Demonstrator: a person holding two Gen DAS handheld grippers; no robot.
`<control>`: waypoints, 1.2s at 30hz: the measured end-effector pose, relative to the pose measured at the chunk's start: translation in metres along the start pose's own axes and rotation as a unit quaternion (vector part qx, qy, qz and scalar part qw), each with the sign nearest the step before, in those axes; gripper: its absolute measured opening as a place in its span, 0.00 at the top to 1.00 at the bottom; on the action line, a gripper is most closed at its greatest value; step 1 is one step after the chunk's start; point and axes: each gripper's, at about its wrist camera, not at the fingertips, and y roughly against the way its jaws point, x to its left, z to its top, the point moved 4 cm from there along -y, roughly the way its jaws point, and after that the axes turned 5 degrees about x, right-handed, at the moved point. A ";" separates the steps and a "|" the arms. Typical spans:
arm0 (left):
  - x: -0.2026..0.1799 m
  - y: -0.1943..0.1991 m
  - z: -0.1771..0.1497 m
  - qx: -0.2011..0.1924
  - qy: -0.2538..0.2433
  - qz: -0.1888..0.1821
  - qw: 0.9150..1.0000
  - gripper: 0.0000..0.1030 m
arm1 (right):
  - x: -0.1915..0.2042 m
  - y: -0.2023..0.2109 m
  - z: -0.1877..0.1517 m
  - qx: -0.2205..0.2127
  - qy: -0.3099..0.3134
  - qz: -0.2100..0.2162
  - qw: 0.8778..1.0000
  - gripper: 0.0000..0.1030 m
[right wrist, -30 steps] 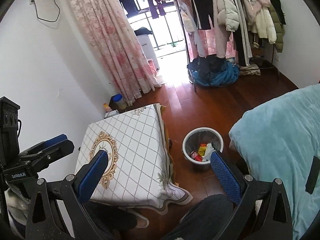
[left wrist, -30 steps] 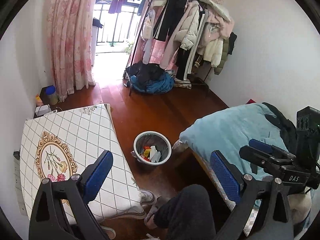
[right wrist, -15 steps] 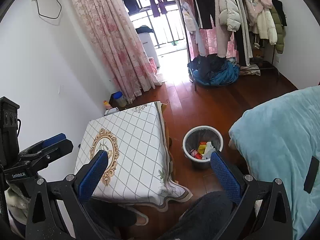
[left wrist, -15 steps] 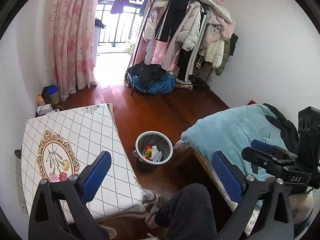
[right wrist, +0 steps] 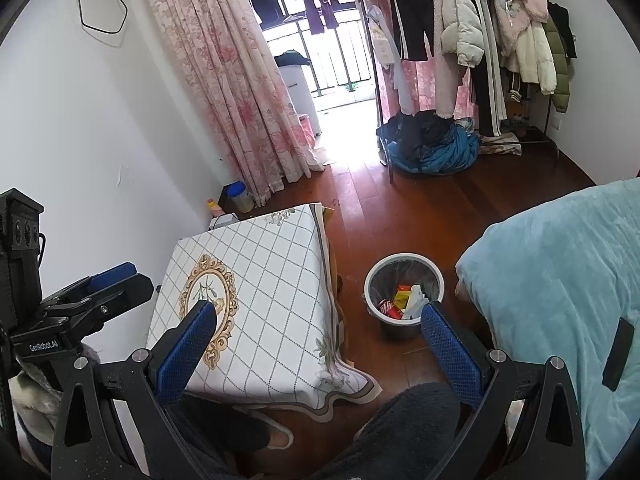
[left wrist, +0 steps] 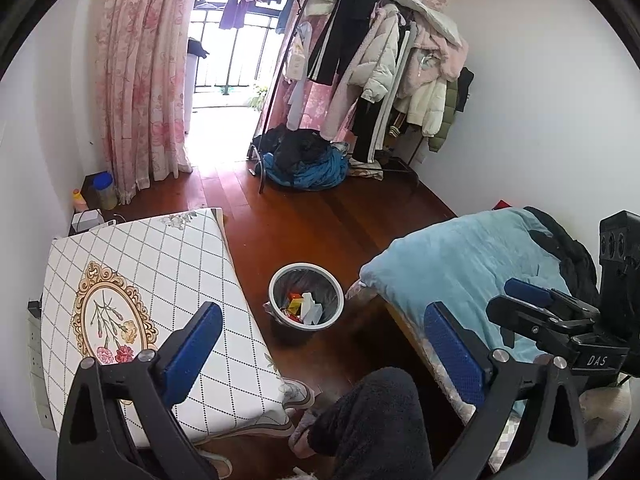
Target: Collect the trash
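Note:
A grey waste bin (left wrist: 276,285) with a black liner stands on the wooden floor between the table and the bed; it holds red, yellow and white trash (left wrist: 304,307). The bin also shows in the right wrist view (right wrist: 372,280) with the trash (right wrist: 402,300) inside. My left gripper (left wrist: 322,334) is open and empty, held high above the floor. My right gripper (right wrist: 318,330) is open and empty too. Each gripper shows in the other's view, the right one (left wrist: 532,300) over the bed and the left one (right wrist: 108,280) by the wall.
A table with a white checked cloth (left wrist: 140,280) stands on the left, also seen in the right wrist view (right wrist: 260,280). A bed with a blue blanket (left wrist: 460,256) is on the right. A clothes rack (left wrist: 380,72), a pile of clothes (left wrist: 308,164) and pink curtains (left wrist: 140,80) are at the back. The person's knee (left wrist: 376,420) is below.
Both grippers have risen and drawn back slightly, so the bin and table sit a little lower in view. Both stay open and empty.

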 end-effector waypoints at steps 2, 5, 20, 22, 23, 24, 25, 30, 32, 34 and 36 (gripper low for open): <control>-0.003 0.000 0.000 0.001 -0.001 -0.002 1.000 0.00 | -0.001 0.001 0.000 0.001 0.000 0.002 1.000 0.00; -0.006 0.001 0.001 0.000 -0.004 -0.006 1.000 0.00 | -0.003 0.003 -0.001 0.001 0.001 0.002 1.000 0.00; -0.019 0.001 0.001 -0.001 -0.011 -0.017 1.000 0.00 | -0.015 0.019 0.003 -0.006 0.003 -0.001 1.000 0.00; -0.019 0.003 0.002 -0.002 -0.012 -0.018 1.000 0.00 | -0.017 0.021 0.004 -0.006 0.004 -0.002 1.000 0.00; -0.019 0.003 0.002 -0.003 -0.013 -0.018 1.000 0.00 | -0.018 0.021 0.005 -0.006 0.004 -0.003 1.000 0.00; -0.019 0.004 0.002 -0.003 -0.013 -0.018 1.000 0.00 | -0.019 0.021 0.005 -0.007 0.004 -0.003 1.000 0.00; -0.020 0.004 0.001 -0.004 -0.013 -0.019 1.000 0.00 | -0.018 0.021 0.005 -0.007 0.004 -0.003 1.000 0.00; -0.020 0.004 0.002 -0.004 -0.013 -0.020 1.000 0.00 | -0.018 0.022 0.006 -0.008 0.005 -0.005 1.000 0.00; -0.020 0.003 0.002 -0.004 -0.012 -0.021 1.000 0.00 | -0.019 0.022 0.006 -0.008 0.007 -0.004 1.000 0.00; -0.020 0.003 0.002 -0.004 -0.013 -0.020 1.000 0.00 | -0.017 0.022 0.006 -0.008 0.006 -0.005 1.000 0.00; -0.020 0.003 0.002 -0.003 -0.014 -0.022 1.000 0.00 | -0.016 0.022 0.006 -0.008 0.006 -0.005 1.000 0.00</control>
